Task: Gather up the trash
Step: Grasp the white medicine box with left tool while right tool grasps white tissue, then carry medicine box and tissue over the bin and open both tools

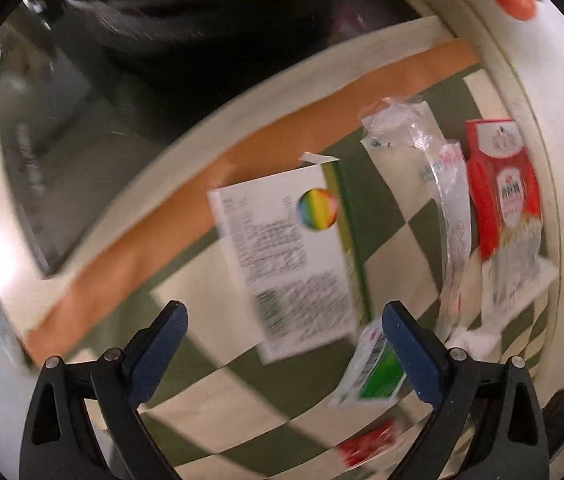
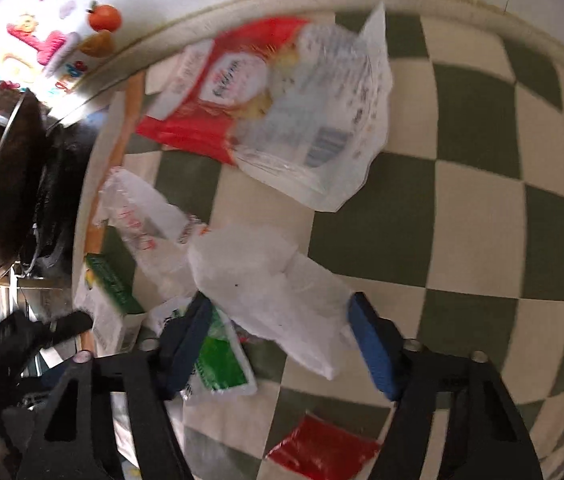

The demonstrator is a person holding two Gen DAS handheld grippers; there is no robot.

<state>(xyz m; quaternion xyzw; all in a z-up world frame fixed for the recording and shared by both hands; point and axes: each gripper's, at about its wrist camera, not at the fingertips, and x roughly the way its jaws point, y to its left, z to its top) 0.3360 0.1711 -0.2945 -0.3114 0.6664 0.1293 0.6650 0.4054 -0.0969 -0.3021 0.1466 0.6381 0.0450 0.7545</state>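
Trash lies on a green-and-cream checked cloth [image 1: 217,392]. In the left wrist view my left gripper [image 1: 284,350] is open just above a white printed box with a green side [image 1: 286,256]; a green-and-white sachet [image 1: 374,372] lies by its right finger. A clear wrapper [image 1: 430,168], a red-and-white snack bag [image 1: 502,196] and a small red packet [image 1: 370,442] lie nearby. In the right wrist view my right gripper [image 2: 277,344] is open over a crumpled white tissue [image 2: 265,280]. The sachet [image 2: 217,364], red packet [image 2: 322,448], snack bag [image 2: 273,92] and box [image 2: 109,300] also show.
A black trash bag [image 1: 217,12] hangs open beyond the cloth's orange-striped edge [image 1: 217,176]. A white wall with fruit stickers [image 2: 103,18] runs along the far side. A dark pan [image 2: 5,184] stands at the left in the right wrist view.
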